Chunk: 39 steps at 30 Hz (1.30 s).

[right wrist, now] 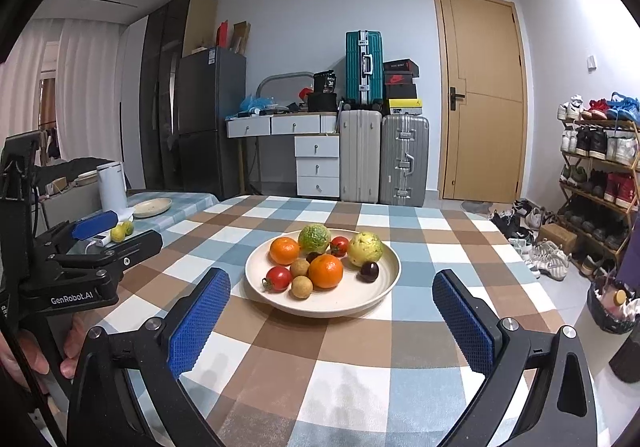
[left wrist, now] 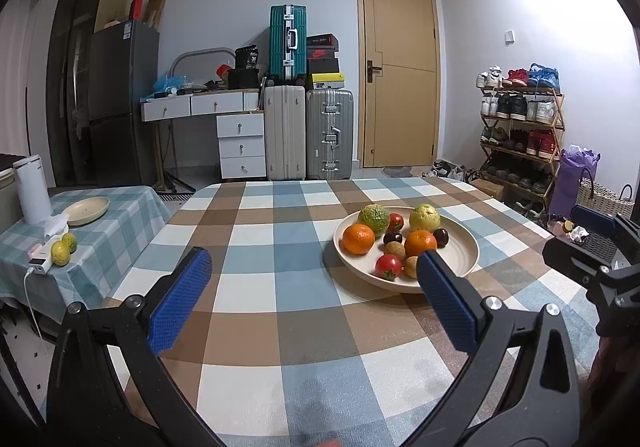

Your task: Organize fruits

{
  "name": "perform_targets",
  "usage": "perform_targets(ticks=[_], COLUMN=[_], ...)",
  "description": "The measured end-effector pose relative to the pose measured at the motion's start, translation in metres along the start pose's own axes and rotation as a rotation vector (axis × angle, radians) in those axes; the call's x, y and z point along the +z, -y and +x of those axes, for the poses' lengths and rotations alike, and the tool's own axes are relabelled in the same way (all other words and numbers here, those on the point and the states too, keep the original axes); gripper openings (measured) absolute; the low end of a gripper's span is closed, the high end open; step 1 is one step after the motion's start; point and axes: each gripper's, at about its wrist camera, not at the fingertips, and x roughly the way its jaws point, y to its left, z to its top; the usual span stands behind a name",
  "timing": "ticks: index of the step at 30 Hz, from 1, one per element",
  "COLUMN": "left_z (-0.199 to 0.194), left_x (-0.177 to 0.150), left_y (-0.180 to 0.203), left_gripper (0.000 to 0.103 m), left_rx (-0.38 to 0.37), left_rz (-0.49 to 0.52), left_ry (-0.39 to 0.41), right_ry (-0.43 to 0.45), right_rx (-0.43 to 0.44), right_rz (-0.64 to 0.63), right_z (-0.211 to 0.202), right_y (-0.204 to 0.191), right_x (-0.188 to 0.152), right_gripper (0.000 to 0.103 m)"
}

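Blue-padded fingers of the left gripper (left wrist: 312, 279) are spreading wide over the checkered tablecloth (left wrist: 280, 319), gripping nothing; its right pad is overlapping the near rim of the cream plate (left wrist: 468, 251) in that view. Facing the same plate (right wrist: 384, 283), the right gripper (right wrist: 332, 311) is likewise standing wide apart and empty. On the plate, fruits are sitting close together: two oranges (right wrist: 285, 250), a green bumpy fruit (right wrist: 315, 238), a yellow guava (right wrist: 365, 248), two tomatoes (right wrist: 279, 278), two brown longans (right wrist: 301, 286) and a dark plum (right wrist: 369, 271). Two more yellow-green fruits (left wrist: 64, 248) are lying on the side table (left wrist: 116, 231), near an empty small plate (left wrist: 86, 210) and a white kettle (left wrist: 32, 189).
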Motion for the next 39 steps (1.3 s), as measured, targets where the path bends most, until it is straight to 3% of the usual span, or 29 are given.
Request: perform_targets(ticks=[39], left_z=[-0.0007], left_x=[-0.0002], left_y=[0.0013], left_gripper=[0.102], left_rx=[-0.005], left_rz=[0.006], left_ry=[0.000], right_ry=[0.000], right_rx=[-0.001], right_rz=[0.001], right_z=[0.0003], right_y=[-0.0008], right_x=[-0.0008], right_gripper=[0.103])
